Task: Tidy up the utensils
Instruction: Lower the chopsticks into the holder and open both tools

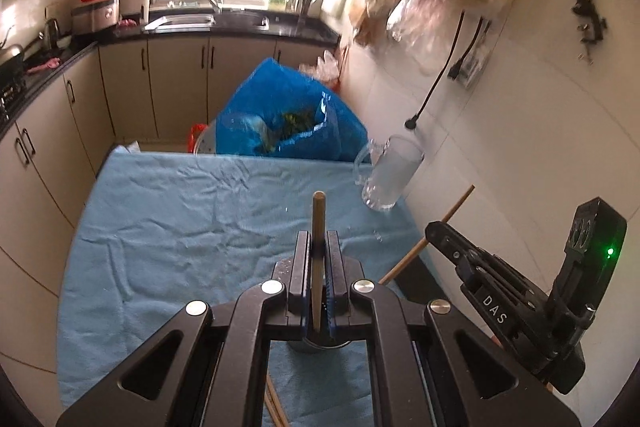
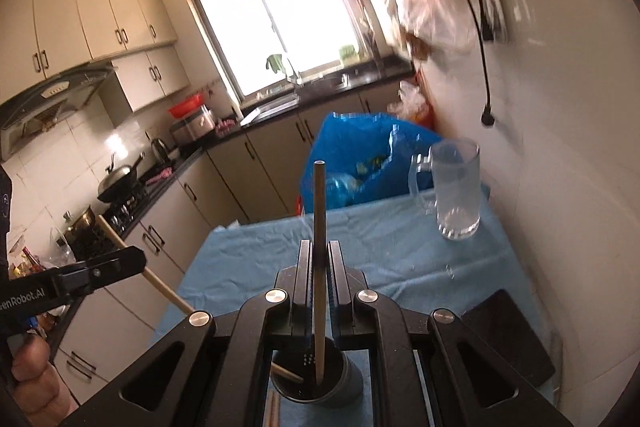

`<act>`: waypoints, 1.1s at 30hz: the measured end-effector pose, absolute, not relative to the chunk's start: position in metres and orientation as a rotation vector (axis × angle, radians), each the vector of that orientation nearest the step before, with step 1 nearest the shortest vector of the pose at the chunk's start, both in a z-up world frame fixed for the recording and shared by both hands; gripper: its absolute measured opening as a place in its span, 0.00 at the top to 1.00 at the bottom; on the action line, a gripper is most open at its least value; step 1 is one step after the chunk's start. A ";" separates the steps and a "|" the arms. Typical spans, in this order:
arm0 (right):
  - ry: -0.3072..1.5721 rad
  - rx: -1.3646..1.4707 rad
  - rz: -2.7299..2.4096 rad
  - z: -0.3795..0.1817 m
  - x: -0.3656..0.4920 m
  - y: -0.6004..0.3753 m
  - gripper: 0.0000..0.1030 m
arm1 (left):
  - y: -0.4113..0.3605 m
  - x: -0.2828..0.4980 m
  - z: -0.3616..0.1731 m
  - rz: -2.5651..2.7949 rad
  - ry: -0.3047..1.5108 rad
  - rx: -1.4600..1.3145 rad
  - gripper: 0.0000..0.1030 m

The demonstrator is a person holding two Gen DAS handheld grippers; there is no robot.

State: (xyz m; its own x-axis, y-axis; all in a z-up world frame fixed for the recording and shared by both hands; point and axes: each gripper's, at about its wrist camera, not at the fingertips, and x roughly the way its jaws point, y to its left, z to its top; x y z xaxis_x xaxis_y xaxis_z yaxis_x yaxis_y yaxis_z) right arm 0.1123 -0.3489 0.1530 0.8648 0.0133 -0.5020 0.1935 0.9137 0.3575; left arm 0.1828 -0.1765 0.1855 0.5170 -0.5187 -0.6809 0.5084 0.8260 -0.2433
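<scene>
My left gripper [image 1: 319, 247] is shut on a wooden chopstick [image 1: 319, 227] that points forward over the blue cloth. My right gripper [image 2: 319, 259] is shut on a second chopstick [image 2: 319, 211], whose lower end reaches into a dark round holder cup [image 2: 352, 383] below the jaws. Another stick end [image 2: 286, 373] leans inside that cup. The right gripper [image 1: 436, 233] with its chopstick [image 1: 448, 219] also shows at the right of the left wrist view. The left gripper [image 2: 138, 261] with its chopstick [image 2: 168, 295] shows at the left of the right wrist view. More chopsticks [image 1: 276, 411] lie on the cloth below.
A blue cloth [image 1: 180, 219] covers the table. A clear glass mug [image 2: 456, 191] stands at its far right by the white wall. A blue plastic bag [image 1: 280, 115] sits behind the table. A dark flat object [image 2: 508, 331] lies at the right. Cabinets and counter run along the left.
</scene>
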 end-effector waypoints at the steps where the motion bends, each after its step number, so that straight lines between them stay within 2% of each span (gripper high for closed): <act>1: 0.534 0.417 -0.094 0.148 0.116 -0.351 0.93 | -0.179 0.186 0.180 -0.615 0.833 -0.012 0.94; 6: 0.595 0.432 -0.082 0.125 0.131 -0.357 0.93 | -0.189 0.197 0.154 -0.605 0.884 0.002 0.94; 13: 0.618 0.429 -0.078 0.117 0.136 -0.359 0.90 | -0.187 0.204 0.145 -0.576 0.892 0.004 0.93; 14: 0.616 0.427 -0.078 0.118 0.135 -0.359 0.88 | -0.186 0.204 0.145 -0.575 0.894 0.002 0.91; 16: 0.609 0.430 -0.084 0.121 0.132 -0.360 0.82 | -0.182 0.203 0.149 -0.577 0.891 -0.007 0.79; 17: 0.600 0.433 -0.082 0.123 0.128 -0.361 0.77 | -0.179 0.200 0.153 -0.576 0.877 -0.010 0.76; 19: 0.579 0.434 -0.084 0.128 0.119 -0.360 0.75 | -0.171 0.194 0.158 -0.574 0.855 -0.011 0.74; 23: 0.525 0.450 -0.100 0.137 0.085 -0.355 0.75 | -0.140 0.176 0.165 -0.576 0.823 -0.055 0.74; 26: 0.510 0.463 -0.070 0.131 0.055 -0.340 0.73 | -0.105 0.154 0.157 -0.545 0.790 -0.077 0.67; 33: 0.664 0.463 0.058 0.063 0.020 -0.282 0.73 | -0.018 0.114 0.082 -0.381 0.831 -0.087 0.66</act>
State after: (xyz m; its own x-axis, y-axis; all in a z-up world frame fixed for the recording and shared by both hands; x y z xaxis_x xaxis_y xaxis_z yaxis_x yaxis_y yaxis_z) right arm 0.0204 -0.2822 0.0626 0.7899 0.1976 -0.5806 0.0931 0.8971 0.4320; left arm 0.1144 -0.0184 0.0820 0.6105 -0.3633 -0.7038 0.2956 0.9289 -0.2230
